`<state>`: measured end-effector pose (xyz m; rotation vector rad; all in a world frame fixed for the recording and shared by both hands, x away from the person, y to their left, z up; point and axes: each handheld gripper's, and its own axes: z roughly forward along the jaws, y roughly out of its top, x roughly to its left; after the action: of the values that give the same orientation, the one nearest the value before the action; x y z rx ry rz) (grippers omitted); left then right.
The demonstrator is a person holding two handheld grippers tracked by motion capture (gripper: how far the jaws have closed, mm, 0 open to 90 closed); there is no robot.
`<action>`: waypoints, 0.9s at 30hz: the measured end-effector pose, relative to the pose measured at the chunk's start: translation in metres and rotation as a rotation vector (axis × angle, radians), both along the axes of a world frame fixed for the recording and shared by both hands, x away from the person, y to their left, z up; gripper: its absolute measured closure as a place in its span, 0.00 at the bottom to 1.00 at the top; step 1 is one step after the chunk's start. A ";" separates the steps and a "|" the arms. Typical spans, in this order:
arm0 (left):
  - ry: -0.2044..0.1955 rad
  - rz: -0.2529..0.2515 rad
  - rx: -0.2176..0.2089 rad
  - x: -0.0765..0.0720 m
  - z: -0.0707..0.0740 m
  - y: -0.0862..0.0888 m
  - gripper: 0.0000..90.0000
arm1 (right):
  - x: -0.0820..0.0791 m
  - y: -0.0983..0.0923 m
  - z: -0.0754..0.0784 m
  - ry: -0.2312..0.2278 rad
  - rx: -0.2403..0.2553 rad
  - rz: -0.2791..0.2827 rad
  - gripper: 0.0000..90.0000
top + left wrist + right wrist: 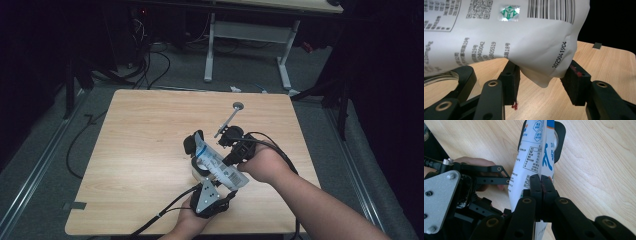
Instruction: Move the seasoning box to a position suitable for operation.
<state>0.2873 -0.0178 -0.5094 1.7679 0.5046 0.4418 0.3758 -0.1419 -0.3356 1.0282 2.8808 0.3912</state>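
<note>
A white pouch (215,162) with blue print and a barcode hangs tilted above the table, carried by both grippers. My left gripper (211,176) comes up from the near edge. In the left gripper view the pouch (511,37) has its crumpled lower corner wedged between the two pads of the left gripper (541,80). My right gripper (229,161) reaches in from the right. In the right gripper view its jaws (541,186) are pinched together on the pouch's (534,152) thin edge. The pouch's far end points at a glass in a black holder (191,145).
A thin metal rod with a round disc end (231,119) lies on the wooden table (140,150) just beyond the right gripper. The glass rim (439,77) and its black holder ring (467,75) sit close to the left jaw. Cables trail off the near edge.
</note>
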 end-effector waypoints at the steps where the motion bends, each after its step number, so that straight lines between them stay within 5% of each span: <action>1: 0.000 0.002 0.002 0.000 0.000 0.000 0.57 | 0.000 0.000 0.000 0.001 0.000 -0.002 1.00; 27: 0.064 0.028 0.011 0.007 -0.006 0.001 0.60 | 0.000 -0.004 -0.002 -0.005 0.004 -0.006 1.00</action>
<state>0.2948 -0.0170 -0.5159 1.7920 0.5730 0.4093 0.3754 -0.1464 -0.3374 1.0348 2.8725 0.3989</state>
